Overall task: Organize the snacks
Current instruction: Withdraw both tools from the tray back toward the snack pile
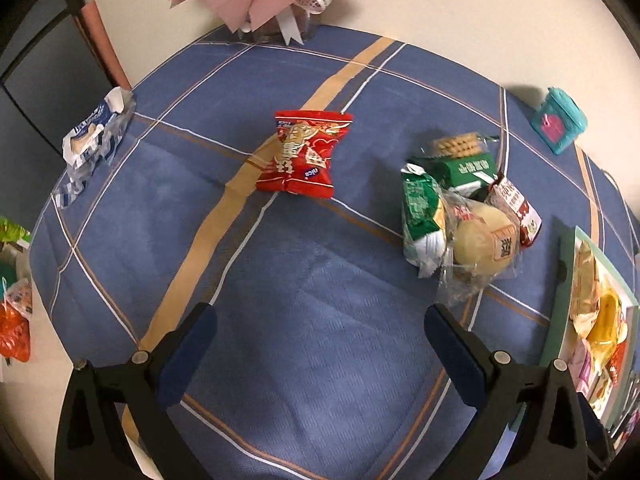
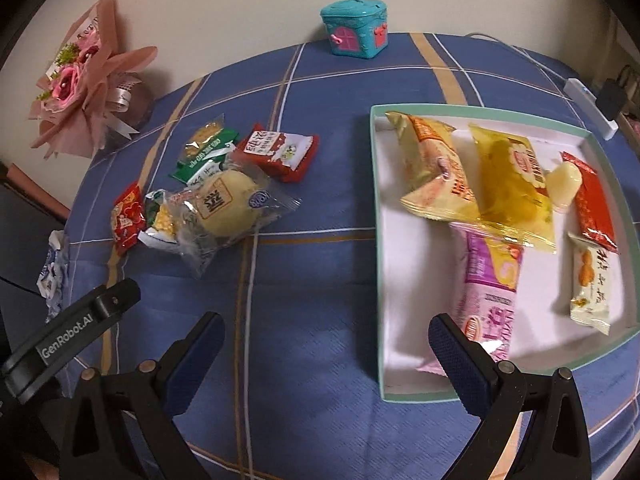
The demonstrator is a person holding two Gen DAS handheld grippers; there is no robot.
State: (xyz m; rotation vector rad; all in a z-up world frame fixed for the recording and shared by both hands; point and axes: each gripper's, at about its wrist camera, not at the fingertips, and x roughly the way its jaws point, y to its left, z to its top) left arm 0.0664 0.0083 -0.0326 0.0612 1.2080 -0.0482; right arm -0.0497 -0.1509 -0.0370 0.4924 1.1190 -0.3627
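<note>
One red snack packet [image 1: 305, 153] lies ahead of the left gripper's [image 1: 320, 344] spread jaws.

Landmark: the tray [image 2: 378, 240], sitting on the desk [image 2: 312, 280]. Several snack packets are lying inside it, overlapping; one long packet [image 2: 490, 296] is reaching toward its near wall. Left of the tray, well apart, a heap of packets [image 2: 216, 196] is resting on the desk, with a bun [image 2: 228, 204] lying on top. Behind the tray, a small box [image 2: 354, 28] is standing at the desk's far edge. Far left of the tray, a bouquet [image 2: 80, 80] is leaning against the wall.
</note>
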